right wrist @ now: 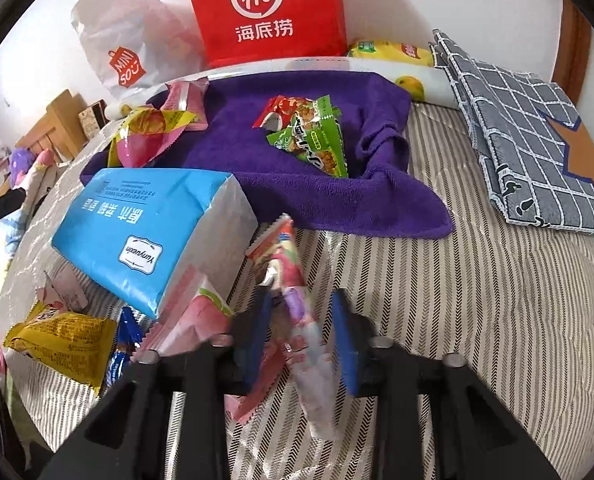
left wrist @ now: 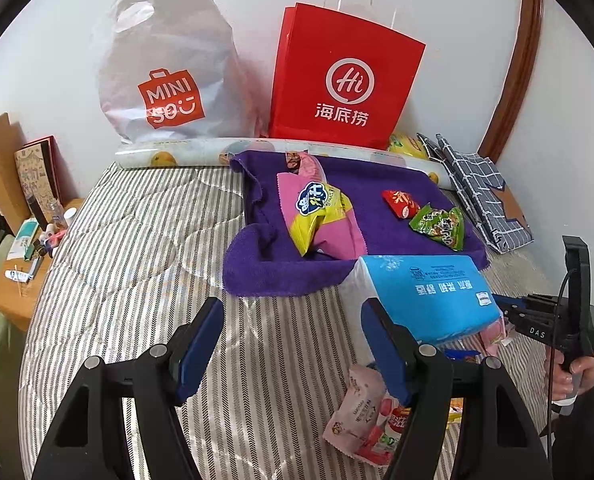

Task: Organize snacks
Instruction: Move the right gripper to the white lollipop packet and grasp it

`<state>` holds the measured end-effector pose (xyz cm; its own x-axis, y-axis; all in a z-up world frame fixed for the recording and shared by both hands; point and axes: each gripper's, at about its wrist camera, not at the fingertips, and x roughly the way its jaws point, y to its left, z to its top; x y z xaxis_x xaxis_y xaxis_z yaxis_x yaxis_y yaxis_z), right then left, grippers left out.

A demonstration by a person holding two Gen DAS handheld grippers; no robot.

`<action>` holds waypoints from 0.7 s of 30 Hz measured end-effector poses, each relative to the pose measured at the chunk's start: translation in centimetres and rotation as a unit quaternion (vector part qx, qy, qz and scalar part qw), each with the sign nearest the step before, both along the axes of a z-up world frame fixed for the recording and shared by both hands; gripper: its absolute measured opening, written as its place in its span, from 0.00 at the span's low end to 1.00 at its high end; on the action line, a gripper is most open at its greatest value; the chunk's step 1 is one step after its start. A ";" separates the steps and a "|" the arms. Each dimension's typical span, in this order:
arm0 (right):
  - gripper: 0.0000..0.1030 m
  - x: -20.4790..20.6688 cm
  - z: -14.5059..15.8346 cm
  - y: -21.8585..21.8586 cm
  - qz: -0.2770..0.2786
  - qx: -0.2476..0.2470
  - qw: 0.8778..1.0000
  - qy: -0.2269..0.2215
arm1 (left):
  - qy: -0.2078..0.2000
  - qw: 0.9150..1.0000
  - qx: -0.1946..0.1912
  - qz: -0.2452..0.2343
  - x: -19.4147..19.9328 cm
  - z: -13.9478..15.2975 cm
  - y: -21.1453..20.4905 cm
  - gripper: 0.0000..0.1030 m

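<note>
**Snacks spread over the bed, a pink packet between the right gripper's fingers**

The left gripper (left wrist: 293, 344) hangs over the striped bed (left wrist: 137, 248) with its blue fingers wide apart and nothing between them. Just right of it lies a pink strawberry packet (left wrist: 361, 412), partly hidden by the right finger. Farther off, a purple towel (left wrist: 281, 272) carries a yellow snack bag (left wrist: 317, 216) on a pink packet, a small red packet (left wrist: 401, 204) and a green packet (left wrist: 439, 226). A blue tissue pack (left wrist: 421, 296) sits at the towel's near right edge.

The right gripper (right wrist: 303, 340) has a long pink and purple snack packet (right wrist: 297, 312) between its fingers; the left finger touches it, a gap shows on the right, so whether it is clamped I cannot tell. A yellow packet (right wrist: 65, 344) lies near left beside the tissue pack.

Against the far wall stand a white Miniso bag (left wrist: 165, 64) and a red paper bag (left wrist: 345, 80)
</note>
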<state>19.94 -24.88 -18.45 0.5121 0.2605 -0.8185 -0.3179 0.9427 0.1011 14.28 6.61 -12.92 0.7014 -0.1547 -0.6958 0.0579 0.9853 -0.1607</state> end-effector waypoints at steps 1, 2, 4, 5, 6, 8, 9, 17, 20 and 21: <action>0.11 -0.2 0.1 0.0 -0.003 -0.003 1.000 -0.004 | 0.000 1.000 0.000 0.000 -0.1 0.0 0.0 0.67; 0.10 -0.5 0.4 0.0 -0.009 -0.009 1.000 -0.012 | -0.001 1.000 0.001 -0.001 -0.2 0.1 0.1 0.67; 0.09 -1.1 0.9 -0.3 -0.022 -0.009 0.999 -0.025 | -0.002 1.000 0.001 -0.001 -0.3 0.1 0.2 0.67; 0.08 -1.3 1.2 -0.6 -0.027 -0.002 0.999 -0.028 | -0.001 1.000 0.001 0.000 -0.3 0.1 0.2 0.67; 0.07 -1.6 1.5 -1.0 -0.035 0.005 0.999 -0.031 | -0.001 1.000 0.001 0.000 -0.3 0.0 0.3 0.67; 0.07 -2.1 2.0 -1.8 -0.051 0.009 0.998 -0.038 | 0.000 1.000 -0.001 0.001 -0.4 -0.1 0.4 0.67; 0.07 -2.4 2.2 -2.0 -0.057 0.005 0.997 -0.043 | 0.000 1.000 -0.002 0.001 -0.4 -0.1 0.5 0.67; 0.10 -2.4 0.8 -1.9 -0.060 -0.013 0.998 -0.026 | 0.010 1.000 -0.008 -0.003 -0.3 -0.9 0.2 0.67; 0.10 -1.8 0.1 -1.6 -0.058 -0.011 0.998 -0.017 | 0.010 1.000 -0.004 -0.007 -0.4 -1.0 0.0 0.67; 0.10 -1.7 -0.1 -1.5 -0.058 -0.009 0.998 -0.015 | 0.011 1.000 -0.004 -0.008 -0.4 -1.0 0.0 0.67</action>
<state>18.20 -26.41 -18.56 0.5625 0.1831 -0.8062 -0.2097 0.9749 0.0750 13.83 6.62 -13.95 0.6839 -0.1706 -0.7094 0.0692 0.9831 -0.1698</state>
